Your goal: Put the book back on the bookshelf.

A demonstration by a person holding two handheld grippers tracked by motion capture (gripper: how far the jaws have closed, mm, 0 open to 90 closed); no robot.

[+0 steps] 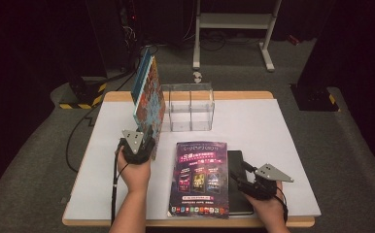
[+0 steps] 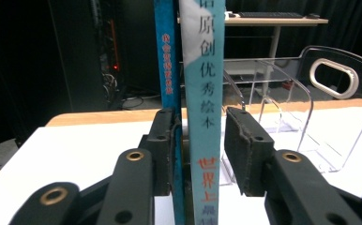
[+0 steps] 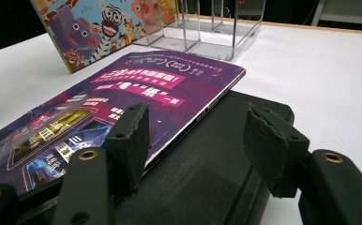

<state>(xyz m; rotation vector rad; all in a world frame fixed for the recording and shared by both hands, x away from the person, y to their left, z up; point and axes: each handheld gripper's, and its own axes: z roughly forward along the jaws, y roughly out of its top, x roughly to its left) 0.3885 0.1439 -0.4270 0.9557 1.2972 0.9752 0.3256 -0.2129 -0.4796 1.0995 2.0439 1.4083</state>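
Two thin picture books (image 1: pixel 148 92) stand upright on the white table (image 1: pixel 258 131), against the left side of a clear acrylic holder (image 1: pixel 190 107). In the left gripper view, a blue spine (image 2: pixel 166 56) and a teal-and-white spine (image 2: pixel 202 70) rise between my left gripper's (image 2: pixel 200 136) jaws. The left pad lies against the blue book; the right pad stands a sliver off the teal spine. A purple magazine (image 1: pixel 201 177) lies flat, overlapping a black book (image 1: pixel 241 204). My right gripper (image 1: pixel 239 171) hovers open over them, one jaw above the magazine's edge (image 3: pixel 137 89), the other above the black cover (image 3: pixel 216 173).
The clear holder (image 2: pixel 282 108) has upright dividers and a handle cutout, and its slots hold nothing. Bare white tabletop spreads to the right of the holder and the black book. A cable runs off the table's left side to the floor.
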